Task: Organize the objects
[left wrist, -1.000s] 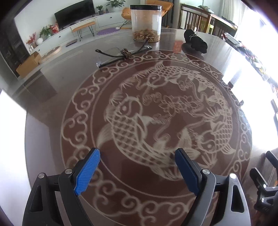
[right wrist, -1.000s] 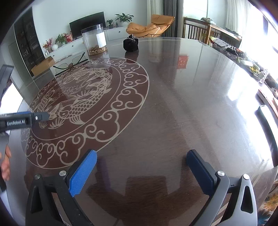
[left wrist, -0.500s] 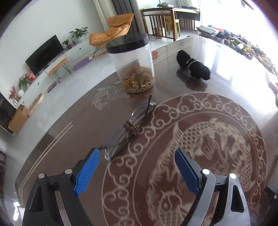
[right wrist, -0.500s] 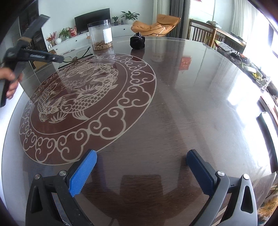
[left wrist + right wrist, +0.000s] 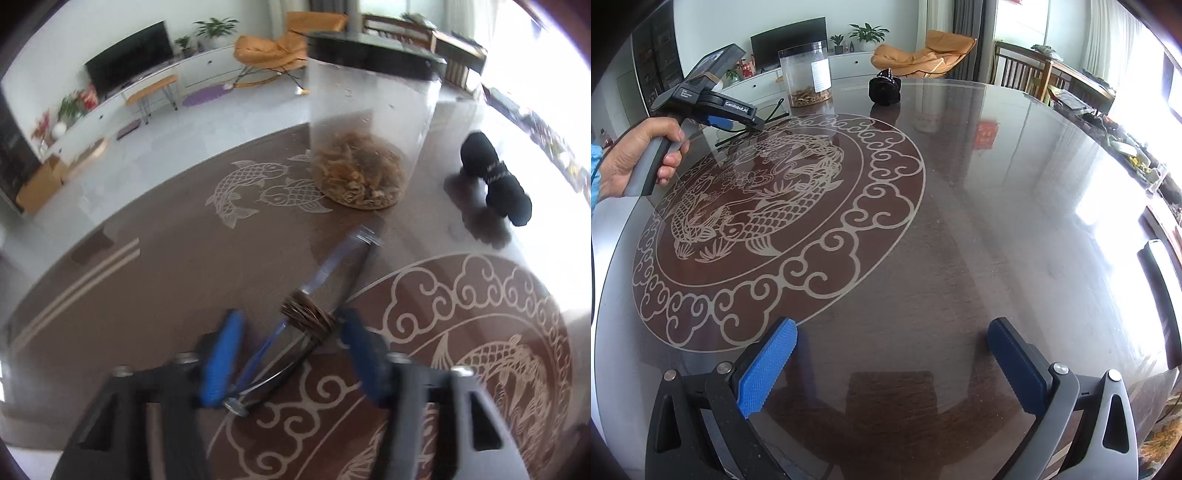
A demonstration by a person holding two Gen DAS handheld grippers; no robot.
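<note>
A pair of thin-framed glasses [image 5: 325, 273] with a brown cord coil [image 5: 306, 317] wound round it lies on the dark table [image 5: 166, 266], in front of a clear jar [image 5: 369, 140]. My left gripper [image 5: 291, 354] is down over the glasses and its jaws are closing. The glasses lie slantwise between the blue pads [image 5: 221, 358]: the coil meets the right pad and a temple tip meets the left one. The picture is blurred. In the right wrist view a hand [image 5: 635, 155] holds that gripper [image 5: 738, 118] beside the jar [image 5: 809, 74]. My right gripper [image 5: 892, 365] hangs open over bare table.
A rolled black cloth bundle [image 5: 495, 181] [image 5: 884, 90] lies right of the jar. The jar has a black lid and dried pieces at its bottom. The round table [image 5: 997, 221] has a carved fish medallion. Chairs and a cluttered sideboard stand beyond its far and right edges.
The left gripper travelled across the medallion to the glasses near the jar, and its jaws came in from wide open around them. The right gripper stayed where it was.
</note>
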